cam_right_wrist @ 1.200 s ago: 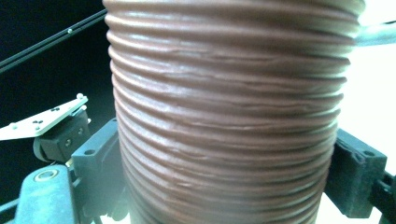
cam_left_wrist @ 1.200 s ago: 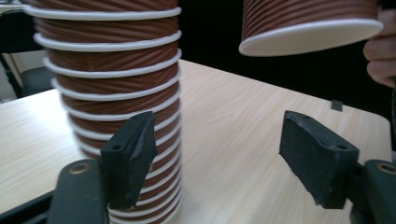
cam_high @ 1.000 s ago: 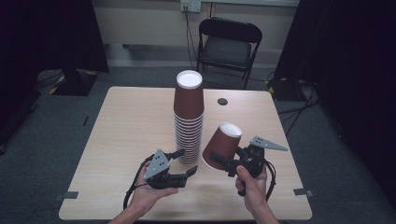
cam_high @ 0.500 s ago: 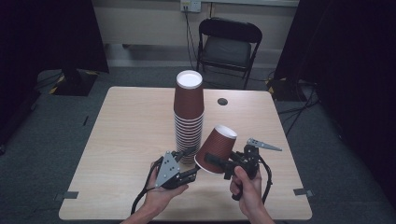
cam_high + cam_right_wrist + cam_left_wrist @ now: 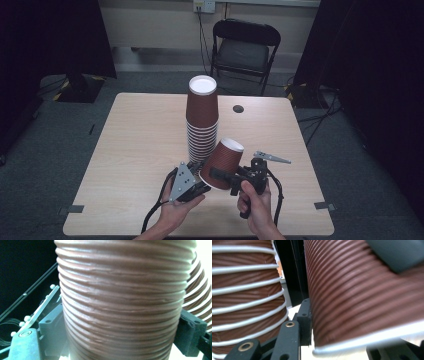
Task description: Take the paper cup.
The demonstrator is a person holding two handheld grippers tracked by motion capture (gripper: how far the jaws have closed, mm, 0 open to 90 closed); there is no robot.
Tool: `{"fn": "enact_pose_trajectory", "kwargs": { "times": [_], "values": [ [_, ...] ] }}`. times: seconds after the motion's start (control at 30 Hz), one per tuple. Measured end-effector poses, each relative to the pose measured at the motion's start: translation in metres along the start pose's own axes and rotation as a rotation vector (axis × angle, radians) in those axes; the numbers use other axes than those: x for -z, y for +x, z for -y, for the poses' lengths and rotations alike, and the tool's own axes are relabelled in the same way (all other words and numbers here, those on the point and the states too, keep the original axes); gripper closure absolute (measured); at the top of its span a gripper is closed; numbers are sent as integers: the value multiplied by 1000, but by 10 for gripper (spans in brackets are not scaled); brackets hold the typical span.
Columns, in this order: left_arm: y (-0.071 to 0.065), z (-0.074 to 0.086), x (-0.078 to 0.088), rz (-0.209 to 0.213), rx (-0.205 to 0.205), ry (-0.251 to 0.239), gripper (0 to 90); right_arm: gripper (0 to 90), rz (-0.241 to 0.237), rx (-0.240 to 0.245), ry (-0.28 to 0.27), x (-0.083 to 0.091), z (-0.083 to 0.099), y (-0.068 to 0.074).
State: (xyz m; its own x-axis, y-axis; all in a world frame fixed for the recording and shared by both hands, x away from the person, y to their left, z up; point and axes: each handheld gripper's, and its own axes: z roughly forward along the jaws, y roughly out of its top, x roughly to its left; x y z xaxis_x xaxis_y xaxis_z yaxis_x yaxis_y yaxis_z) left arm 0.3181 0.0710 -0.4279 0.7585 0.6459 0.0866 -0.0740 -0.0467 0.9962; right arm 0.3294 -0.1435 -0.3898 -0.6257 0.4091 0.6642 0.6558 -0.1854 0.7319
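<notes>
Low in the centre of the high view, the right gripper (image 5: 220, 176) pinches a ribbed brown paper cup (image 5: 222, 162), tilted just off the table (image 5: 135, 150) beside the cup stack (image 5: 202, 120). Closing lately, the left gripper (image 5: 202, 186) has its jaws around the cup's rim end, but whether they press it is hard to make out. Both gripper views crop the cup (image 5: 362, 295) (image 5: 122, 302) heavily.
</notes>
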Motion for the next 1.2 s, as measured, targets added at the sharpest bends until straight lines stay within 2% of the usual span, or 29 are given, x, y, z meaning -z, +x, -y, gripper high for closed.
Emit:
{"fn": "enact_pose_trajectory", "kwargs": {
  "times": [0.07,0.1,0.13,0.17,0.2,0.27,0.33,0.4,0.57,0.63,0.73,0.8,0.93,1.0,1.03,1.2],
  "values": [
    [0,0,-1,-2,7,-10,614,150,6,0,2,-2,2,1],
    [2,-1,1,6,27,-30,646,137,15,13,-3,-2,5,3],
    [2,-1,1,6,27,-30,682,137,15,13,-3,-2,5,3],
    [4,-1,1,12,18,-40,682,127,22,26,5,-3,5,4],
    [5,-1,2,14,27,-46,710,121,22,27,5,-3,5,4],
    [6,-1,3,18,10,-53,747,111,-10,27,2,-4,4,2],
    [6,-1,4,25,23,-57,771,101,-28,30,10,-5,4,1],
    [8,2,6,30,32,-63,797,98,-8,53,11,-5,5,2],
    [10,5,8,40,60,-60,823,91,0,56,12,-4,4,-1],
    [10,5,9,49,70,-63,830,89,-12,56,-9,-2,3,-2],
    [11,4,9,44,58,-65,836,89,-20,56,-8,-2,3,-2],
    [11,4,9,46,73,-63,838,88,-24,59,-12,-1,2,-3],
    [11,5,11,68,76,-48,843,94,-34,49,-23,2,0,-5],
    [11,5,11,73,77,-39,846,94,-26,48,-34,3,-1,-6],
    [11,6,12,75,82,-36,848,104,-10,51,-56,7,-4,-8],
    [11,8,13,101,104,-9,851,118,14,60,-78,14,-9,-12]
  ]
}}
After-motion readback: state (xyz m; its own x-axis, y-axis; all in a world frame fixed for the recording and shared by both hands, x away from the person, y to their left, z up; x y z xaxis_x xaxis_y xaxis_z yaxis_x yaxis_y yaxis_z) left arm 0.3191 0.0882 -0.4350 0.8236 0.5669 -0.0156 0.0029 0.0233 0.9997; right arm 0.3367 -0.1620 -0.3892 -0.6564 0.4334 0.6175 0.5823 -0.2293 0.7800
